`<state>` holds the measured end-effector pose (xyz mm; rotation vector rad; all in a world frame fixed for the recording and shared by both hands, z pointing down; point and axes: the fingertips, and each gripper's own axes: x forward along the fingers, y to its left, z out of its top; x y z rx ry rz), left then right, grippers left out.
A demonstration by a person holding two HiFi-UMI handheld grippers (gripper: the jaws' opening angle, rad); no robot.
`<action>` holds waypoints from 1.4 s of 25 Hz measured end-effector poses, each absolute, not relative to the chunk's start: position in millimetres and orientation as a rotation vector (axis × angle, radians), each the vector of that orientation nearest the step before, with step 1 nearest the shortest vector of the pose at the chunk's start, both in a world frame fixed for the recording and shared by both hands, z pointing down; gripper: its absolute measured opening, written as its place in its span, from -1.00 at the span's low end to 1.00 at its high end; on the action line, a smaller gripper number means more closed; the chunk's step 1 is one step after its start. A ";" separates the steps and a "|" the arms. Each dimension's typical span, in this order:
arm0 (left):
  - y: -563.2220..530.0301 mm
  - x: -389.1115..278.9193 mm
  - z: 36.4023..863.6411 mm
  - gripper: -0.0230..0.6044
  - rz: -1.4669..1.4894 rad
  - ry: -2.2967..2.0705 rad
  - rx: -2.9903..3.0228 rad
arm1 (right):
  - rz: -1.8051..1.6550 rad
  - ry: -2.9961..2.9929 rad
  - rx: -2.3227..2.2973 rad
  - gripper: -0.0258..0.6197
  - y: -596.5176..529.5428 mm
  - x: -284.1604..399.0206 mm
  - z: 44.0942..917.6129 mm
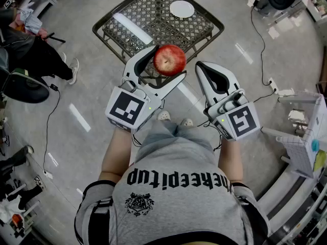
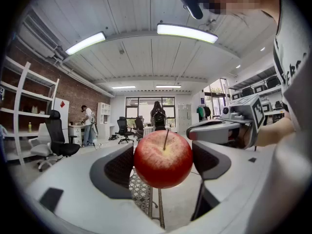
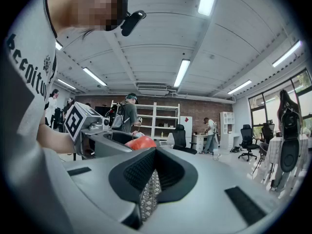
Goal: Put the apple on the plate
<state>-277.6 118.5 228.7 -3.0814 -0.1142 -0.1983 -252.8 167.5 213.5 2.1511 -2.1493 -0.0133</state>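
Two tongs are seen above a lattice-topped metal desk (image 1: 153, 15), at whose far side a white plate (image 1: 182, 8) is left empty, evidently for the fruit. The left tongs (image 1: 168, 63) are clamped wide around the apple (image 1: 169, 58), which is carried in mid-air short of the plate. The right tongs (image 1: 202, 70) are kept closed and empty.

Head view steeply down from above, both gripper views level along their jaws, all sharing the apple (image 1: 169, 59)
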 end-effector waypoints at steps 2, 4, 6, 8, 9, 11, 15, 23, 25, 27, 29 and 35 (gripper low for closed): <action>115.9 -276.6 228.6 0.33 -0.197 -0.119 -3.083 | -0.011 -2.145 2.152 -0.94 165.4 -251.9 213.7; 113.3 -275.6 228.8 0.33 -0.196 -0.125 -3.081 | -0.011 -2.140 2.154 -0.94 163.0 -251.2 214.6; 110.2 -276.0 230.5 0.33 -0.198 -0.128 -3.080 | -0.011 -2.135 2.159 -0.94 160.4 -251.7 216.3; 107.5 -278.8 232.0 0.33 -0.191 -0.140 -3.083 | -0.011 -2.129 2.162 -0.94 157.3 -254.9 217.5; 106.2 -280.6 232.5 0.33 -0.193 -0.147 -3.083 | -0.011 -2.126 2.163 -0.94 155.5 -256.9 217.9; 104.4 -283.1 234.5 0.33 -0.210 -0.155 -3.091 | -0.011 -2.119 2.165 -0.94 152.8 -259.6 219.0; 102.0 -277.4 236.6 0.33 -0.199 -0.169 -3.080 | -0.004 -2.098 2.176 -0.94 152.4 -256.0 223.2; 102.9 -261.9 237.6 0.33 -0.202 -0.198 -3.081 | 0.004 -2.095 2.197 -0.94 152.5 -241.2 221.8; 106.0 -254.5 238.8 0.33 -0.202 -0.204 -3.076 | 0.005 -2.096 2.201 -0.94 154.2 -232.7 223.9; 108.7 -243.8 240.9 0.33 -0.207 -0.195 -3.074 | 0.010 -2.107 2.199 -0.94 156.1 -221.1 226.5; 109.8 -231.8 243.1 0.33 -0.213 -0.173 -3.078 | 0.015 -2.123 2.187 -0.94 156.8 -208.5 228.6; 104.4 -195.8 241.8 0.33 -0.210 -0.099 -3.098 | 0.014 -2.182 2.133 -0.94 149.3 -170.8 227.4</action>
